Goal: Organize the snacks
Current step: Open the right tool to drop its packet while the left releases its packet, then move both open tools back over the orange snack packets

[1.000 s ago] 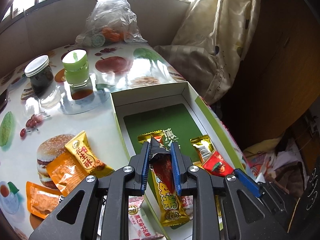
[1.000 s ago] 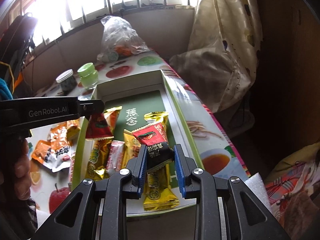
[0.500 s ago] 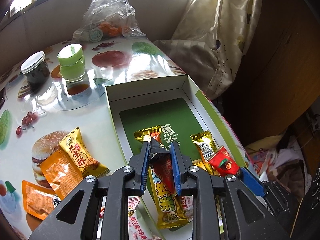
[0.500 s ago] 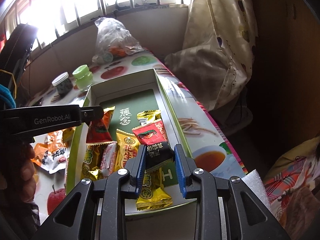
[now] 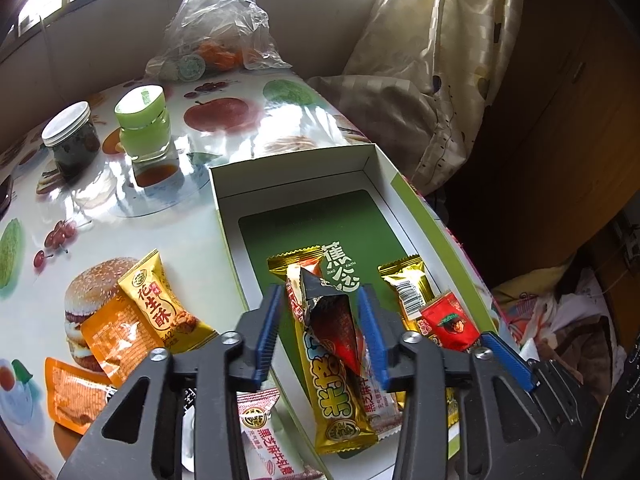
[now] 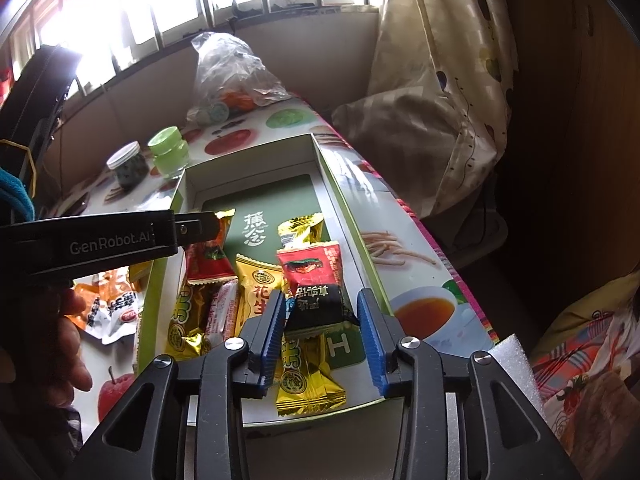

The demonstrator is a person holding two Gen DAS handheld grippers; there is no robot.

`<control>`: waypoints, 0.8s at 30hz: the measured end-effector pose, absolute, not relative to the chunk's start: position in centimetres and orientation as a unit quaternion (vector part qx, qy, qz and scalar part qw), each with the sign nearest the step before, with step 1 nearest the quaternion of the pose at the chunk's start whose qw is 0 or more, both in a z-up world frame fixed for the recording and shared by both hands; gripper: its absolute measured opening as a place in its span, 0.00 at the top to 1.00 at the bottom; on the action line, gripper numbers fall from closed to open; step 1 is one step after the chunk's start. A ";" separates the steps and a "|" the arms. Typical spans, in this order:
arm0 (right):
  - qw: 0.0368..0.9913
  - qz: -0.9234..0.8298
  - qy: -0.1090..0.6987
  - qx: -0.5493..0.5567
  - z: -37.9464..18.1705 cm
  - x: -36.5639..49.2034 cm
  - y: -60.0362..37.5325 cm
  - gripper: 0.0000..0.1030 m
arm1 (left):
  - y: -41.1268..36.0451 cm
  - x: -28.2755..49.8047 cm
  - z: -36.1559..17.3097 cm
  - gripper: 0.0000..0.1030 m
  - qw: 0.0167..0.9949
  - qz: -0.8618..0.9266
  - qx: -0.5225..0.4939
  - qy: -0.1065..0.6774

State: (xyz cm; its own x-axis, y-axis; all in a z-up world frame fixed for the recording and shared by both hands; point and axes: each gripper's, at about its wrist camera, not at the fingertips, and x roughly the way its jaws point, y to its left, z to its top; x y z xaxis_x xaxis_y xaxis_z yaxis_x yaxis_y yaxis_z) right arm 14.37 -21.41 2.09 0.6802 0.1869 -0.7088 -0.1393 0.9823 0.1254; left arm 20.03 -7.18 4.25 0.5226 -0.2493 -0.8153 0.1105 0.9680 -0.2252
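A white and green box (image 5: 404,196) (image 6: 340,208) lies on the table and holds several snack packets. My left gripper (image 5: 322,332) is open above the box, and a red and black packet (image 5: 334,324) sits loose between its fingers, touching neither pad. It shows from the side in the right wrist view (image 6: 204,256). My right gripper (image 6: 322,328) is open over the box's near end, with a black packet (image 6: 320,304) loose between its fingers, on top of a red packet (image 6: 310,266). Yellow and orange packets (image 5: 156,308) lie on the table left of the box.
A dark jar (image 5: 72,140) and a green-lidded jar (image 5: 144,124) stand on the fruit-print table beyond the box. A clear plastic bag (image 5: 220,28) sits at the far end. Curtain (image 5: 440,60) and bedding hang past the right table edge.
Both grippers have opened wide. The red and black packet and the black packet, gripped before, now sit loose between the fingers over the box.
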 end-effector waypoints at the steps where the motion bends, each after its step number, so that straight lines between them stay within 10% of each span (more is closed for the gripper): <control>1: 0.916 0.089 0.390 0.031 2.1 14.3 -21.3 0.62 | -7.2 20.0 4.3 0.58 0.869 -0.104 -0.073 0.478; 24: 0.919 0.076 0.386 0.024 2.8 13.1 -21.5 0.54 | -7.5 18.6 5.5 0.52 0.876 -0.100 -0.061 0.467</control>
